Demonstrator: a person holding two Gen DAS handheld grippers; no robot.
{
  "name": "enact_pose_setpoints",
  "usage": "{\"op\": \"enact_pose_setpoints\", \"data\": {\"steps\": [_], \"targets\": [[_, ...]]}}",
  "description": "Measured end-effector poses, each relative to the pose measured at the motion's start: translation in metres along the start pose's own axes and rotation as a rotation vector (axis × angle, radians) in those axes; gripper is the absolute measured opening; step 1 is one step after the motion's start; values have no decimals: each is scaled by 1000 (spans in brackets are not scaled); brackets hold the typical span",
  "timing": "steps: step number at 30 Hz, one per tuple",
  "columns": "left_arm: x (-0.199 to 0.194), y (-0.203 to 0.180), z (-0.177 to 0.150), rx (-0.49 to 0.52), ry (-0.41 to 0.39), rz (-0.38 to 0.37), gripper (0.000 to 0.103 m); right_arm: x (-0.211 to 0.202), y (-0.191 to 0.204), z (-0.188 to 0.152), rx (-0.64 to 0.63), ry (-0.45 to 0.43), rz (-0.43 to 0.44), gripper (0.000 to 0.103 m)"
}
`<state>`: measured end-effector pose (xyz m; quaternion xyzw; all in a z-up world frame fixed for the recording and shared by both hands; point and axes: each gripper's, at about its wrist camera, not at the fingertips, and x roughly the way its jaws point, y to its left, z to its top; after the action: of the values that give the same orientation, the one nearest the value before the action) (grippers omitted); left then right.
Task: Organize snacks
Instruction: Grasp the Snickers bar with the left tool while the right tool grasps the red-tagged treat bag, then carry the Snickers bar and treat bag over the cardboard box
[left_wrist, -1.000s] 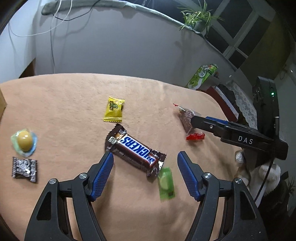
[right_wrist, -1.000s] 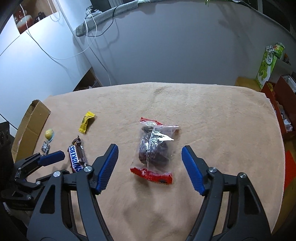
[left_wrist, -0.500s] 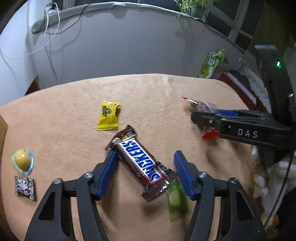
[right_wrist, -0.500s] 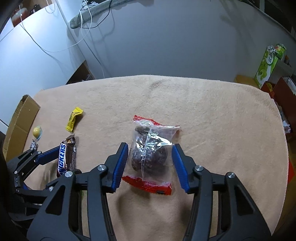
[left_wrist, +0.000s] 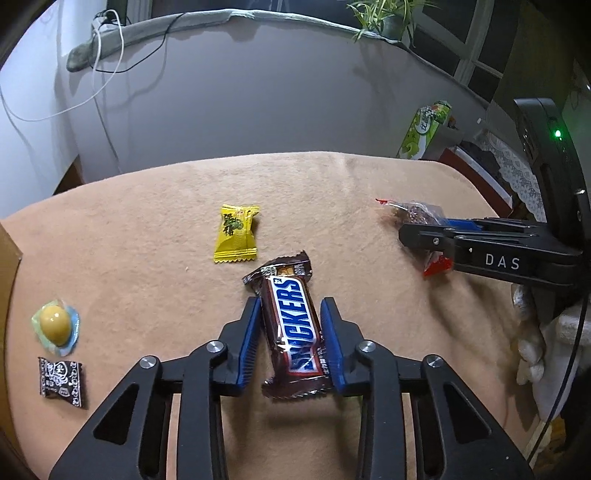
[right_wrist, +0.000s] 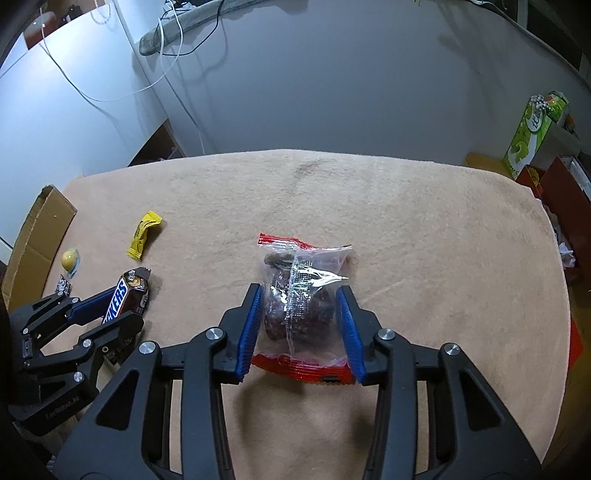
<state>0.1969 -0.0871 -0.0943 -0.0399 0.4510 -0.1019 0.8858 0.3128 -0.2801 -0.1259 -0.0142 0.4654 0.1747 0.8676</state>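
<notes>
- Since a second ago both sets of jaws have drawn in from wide apart, and the Snickers bar (left_wrist: 293, 326) has swung from a slant to lie along my left fingers.
- Left wrist view: my left gripper (left_wrist: 291, 341) is closing, its blue pads touching both long sides of the bar; I read "SNICKERS" in white on blue.
- Beyond the bar lies a yellow candy packet (left_wrist: 236, 234) with green print I cannot read. At left sit a round yellow sweet in clear wrap (left_wrist: 55, 325) and a small black packet with white print (left_wrist: 61, 381).
- At right, the other tool's arm reads "DAS", with a green light above it.
- Everything rests on a peach fleece cloth (left_wrist: 147, 229) before a grey wall; a potted plant (left_wrist: 384, 16) stands on the ledge.
- Right wrist view: my right gripper (right_wrist: 301, 328) is closing on a clear bag with red ends (right_wrist: 301, 295) holding dark lumps; both pads meet the bag's sides. Its silver print is unreadable.
- A cardboard flap (right_wrist: 35, 229) stands at the cloth's left edge, a green carton (right_wrist: 535, 134) far right.
</notes>
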Motion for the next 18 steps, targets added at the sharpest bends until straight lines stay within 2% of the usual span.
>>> {"op": "enact_pose_setpoints", "data": {"steps": [9,18], "targets": [[-13,5,-9,-7,-8,-12,27,-14,0,-7,-8,-17,18,41],[-38,7,-15,-9,-51,-17,27,-39,14,-11,-22,-59,42,41]]}}
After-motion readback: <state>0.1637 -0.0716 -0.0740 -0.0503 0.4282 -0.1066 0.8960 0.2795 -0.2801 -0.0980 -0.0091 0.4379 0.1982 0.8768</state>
